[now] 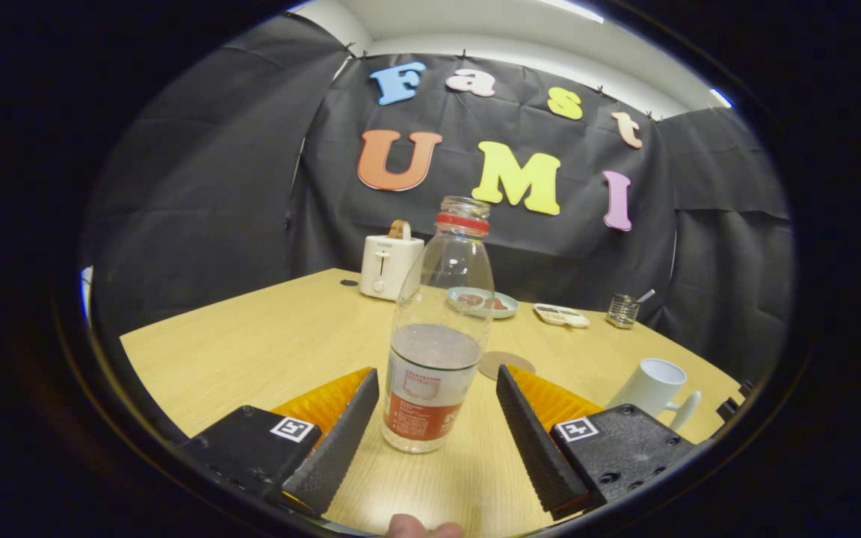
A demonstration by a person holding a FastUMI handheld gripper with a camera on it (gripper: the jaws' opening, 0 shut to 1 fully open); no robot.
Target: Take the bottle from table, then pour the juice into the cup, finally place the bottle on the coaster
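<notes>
Bottle [438, 336]: clear plastic, uncapped, red neck ring, red-and-white label, liquid to about mid-height. Stands upright on the surface [266, 344], long axis vertical, mouth up. Claw [436, 400] wide open, bottle between its fingers, gaps both sides, nothing held. Coaster [507, 365] just beyond; cup [655, 385] ahead-right, tilted.
</notes>
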